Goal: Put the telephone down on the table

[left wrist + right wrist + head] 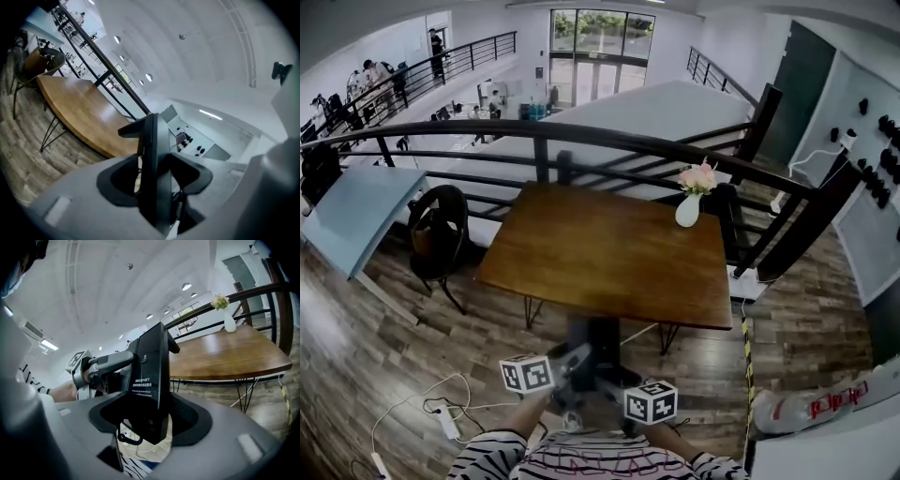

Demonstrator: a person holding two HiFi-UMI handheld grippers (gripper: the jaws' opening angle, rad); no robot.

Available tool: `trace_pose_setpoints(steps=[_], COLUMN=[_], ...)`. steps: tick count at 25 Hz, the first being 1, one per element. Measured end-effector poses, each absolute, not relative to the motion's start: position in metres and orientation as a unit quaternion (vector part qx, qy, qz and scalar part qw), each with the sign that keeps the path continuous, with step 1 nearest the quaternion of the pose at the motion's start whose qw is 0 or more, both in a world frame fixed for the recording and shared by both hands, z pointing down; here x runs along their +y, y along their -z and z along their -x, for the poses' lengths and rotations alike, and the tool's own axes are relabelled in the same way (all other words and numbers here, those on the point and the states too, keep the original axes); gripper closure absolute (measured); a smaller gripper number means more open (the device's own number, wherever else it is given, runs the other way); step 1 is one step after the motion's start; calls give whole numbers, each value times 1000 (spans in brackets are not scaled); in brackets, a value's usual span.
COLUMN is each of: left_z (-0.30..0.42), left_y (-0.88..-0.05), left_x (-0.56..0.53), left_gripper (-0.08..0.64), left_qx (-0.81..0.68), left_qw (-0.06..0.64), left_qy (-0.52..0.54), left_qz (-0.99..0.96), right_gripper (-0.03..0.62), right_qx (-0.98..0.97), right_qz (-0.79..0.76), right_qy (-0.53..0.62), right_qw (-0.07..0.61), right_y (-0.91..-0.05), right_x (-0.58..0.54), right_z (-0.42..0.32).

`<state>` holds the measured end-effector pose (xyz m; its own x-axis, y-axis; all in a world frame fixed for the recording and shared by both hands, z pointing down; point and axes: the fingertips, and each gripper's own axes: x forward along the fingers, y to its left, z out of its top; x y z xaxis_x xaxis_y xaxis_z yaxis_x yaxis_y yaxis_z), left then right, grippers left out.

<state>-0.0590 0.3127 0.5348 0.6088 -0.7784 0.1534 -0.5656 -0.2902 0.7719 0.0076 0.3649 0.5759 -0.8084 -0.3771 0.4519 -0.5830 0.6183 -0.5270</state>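
A black telephone (595, 352) hangs in the air in front of me, short of the near edge of the brown wooden table (609, 253). My left gripper (577, 364) and right gripper (617, 382) clamp it from opposite sides, low in the head view. In the left gripper view the telephone (152, 150) stands edge-on between the jaws of the left gripper (152, 187). In the right gripper view the telephone (150, 376), with small white print on it, fills the right gripper (147, 423). The left gripper (101, 366) shows behind it, and the table (225, 352) lies beyond.
A white vase of pink flowers (689, 208) stands at the table's far right corner. A dark round chair (439, 230) is left of the table, with a black railing (581, 136) behind. White cables (441, 412) lie on the wooden floor at the left.
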Motion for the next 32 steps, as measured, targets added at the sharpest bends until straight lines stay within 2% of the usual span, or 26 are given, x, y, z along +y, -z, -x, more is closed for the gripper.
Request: trace_pose_setpoints(steps=[11,32], left_z=[101,76], left_y=[-541,-559], left_x=[217,-40], left_gripper=[349,350], left_qx=[-396,-424], left_qw=[434,434], left_qy=[113,123], left_qz=[-801,-786], right_gripper=[318,318], right_qx=[-874,-884], right_qz=[-302,-268], right_qy=[-354,-351], right_qw=[141,150], right_y=[-581,-594], right_x=[275,13], right_z=[38,8])
